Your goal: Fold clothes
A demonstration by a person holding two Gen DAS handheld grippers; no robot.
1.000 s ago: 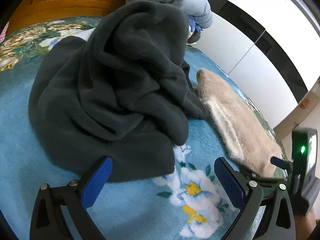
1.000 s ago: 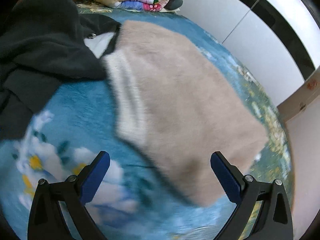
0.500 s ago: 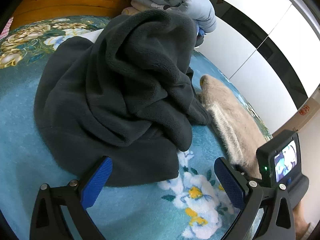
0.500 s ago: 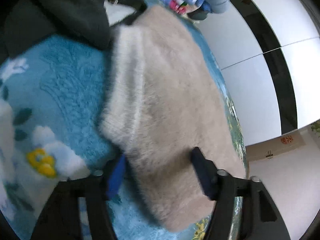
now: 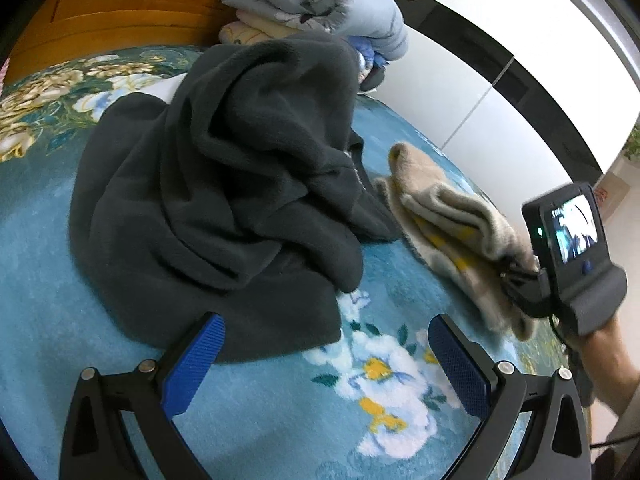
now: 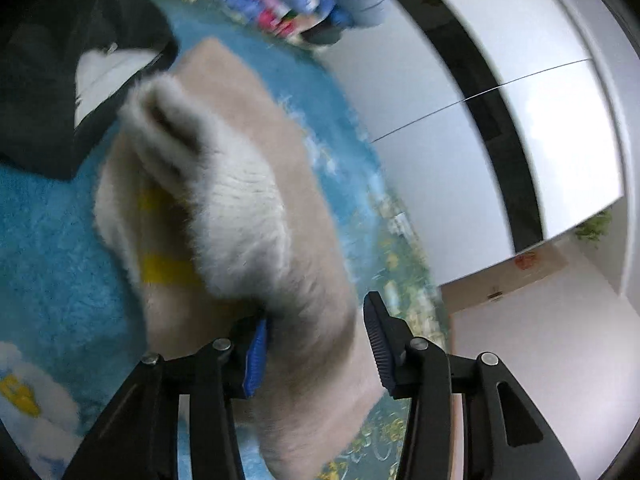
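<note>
A crumpled dark grey fleece garment (image 5: 224, 176) lies in a heap on the blue floral bedspread (image 5: 40, 320). My left gripper (image 5: 324, 356) is open and empty, just in front of the fleece's near edge. A fuzzy beige sweater (image 6: 248, 208) with yellow patches on its underside lies to the right of the fleece. My right gripper (image 6: 316, 344) is shut on the sweater's near edge and lifts it off the bed. In the left wrist view the sweater (image 5: 452, 224) hangs bunched from the right gripper (image 5: 516, 276).
A stack of folded bedding (image 5: 316, 12) sits at the back against the wooden headboard (image 5: 120, 4). White wardrobe panels (image 5: 460, 92) run along the right of the bed. A white piece (image 6: 108, 76) shows beside the dark fleece (image 6: 60, 60).
My right gripper has closed on the beige sweater's edge and raised it, showing its yellow-patched underside. My left gripper has stayed open and drawn back slightly from the fleece.
</note>
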